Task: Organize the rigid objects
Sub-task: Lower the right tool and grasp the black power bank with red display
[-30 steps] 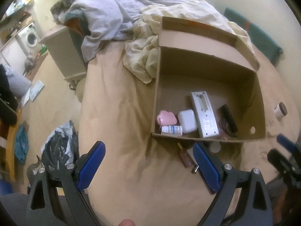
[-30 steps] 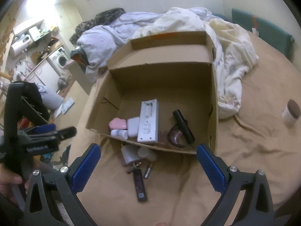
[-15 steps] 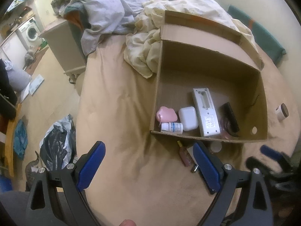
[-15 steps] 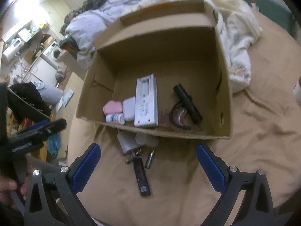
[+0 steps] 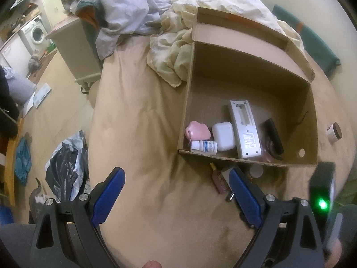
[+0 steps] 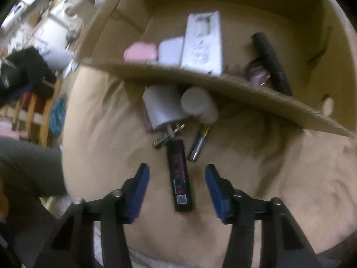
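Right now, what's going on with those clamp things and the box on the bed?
A person is tidying small items into a cardboard box on the bed, holding a gripper in each hand. The right gripper has come down over a slim black device lying outside the box; its jaws have just been closing, with the device between them but not yet pinched. The left gripper hovers open, holding nothing. A white remote, an earbud case and a pink case are already inside.

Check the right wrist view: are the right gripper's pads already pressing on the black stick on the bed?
No. The black stick lies between the right gripper pads with bedsheet showing on both sides.
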Demonstrator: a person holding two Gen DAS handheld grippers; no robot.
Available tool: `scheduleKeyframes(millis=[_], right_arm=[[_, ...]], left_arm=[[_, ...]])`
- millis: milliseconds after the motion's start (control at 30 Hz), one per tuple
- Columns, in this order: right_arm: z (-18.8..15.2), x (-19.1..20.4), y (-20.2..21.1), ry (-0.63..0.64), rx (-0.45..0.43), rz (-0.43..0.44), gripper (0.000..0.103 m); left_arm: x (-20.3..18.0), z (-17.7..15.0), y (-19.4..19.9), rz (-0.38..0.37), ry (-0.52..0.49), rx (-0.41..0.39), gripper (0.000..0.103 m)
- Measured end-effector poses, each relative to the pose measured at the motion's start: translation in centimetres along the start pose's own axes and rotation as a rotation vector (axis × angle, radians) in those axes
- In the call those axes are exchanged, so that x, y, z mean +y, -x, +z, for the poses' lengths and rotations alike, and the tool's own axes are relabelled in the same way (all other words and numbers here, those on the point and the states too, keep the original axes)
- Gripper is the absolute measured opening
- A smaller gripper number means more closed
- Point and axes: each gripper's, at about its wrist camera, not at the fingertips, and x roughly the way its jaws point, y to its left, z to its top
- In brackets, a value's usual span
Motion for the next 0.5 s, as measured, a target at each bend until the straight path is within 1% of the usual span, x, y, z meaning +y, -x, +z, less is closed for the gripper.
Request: scheduleKeyframes(millis=[233, 333, 400, 467, 500], right_arm=[[-0.5, 1.0, -2.2, 0.051, 0.051, -0.061, 0.050], [-0.5, 1.3, -2.7, 0.050, 0.046, -0.083, 0.049], [-0.5, 1.6, -2.7, 0.066, 0.035, -0.108, 0.042], [-0.7, 2.1, -2.6, 0.081, 0.026, -0.129, 0.021], [-0.8, 2.2, -2.5, 0.085, 0.023, -0.129, 0.021]], left_arm=[[0.1, 0.0, 0.1, 0.003, -0.003, -0.002, 0.093], [0.2, -0.1, 0.0, 0.003, 0.003, 0.004, 0.093], [0.3, -0.1, -0.1, 0.006, 0.003, 0.006, 0.093], [0.3, -0.2, -0.2, 0.011, 0.001, 0.010, 0.093], [0.3, -0.2, -0.3, 0.014, -0.002, 0.013, 0.093]])
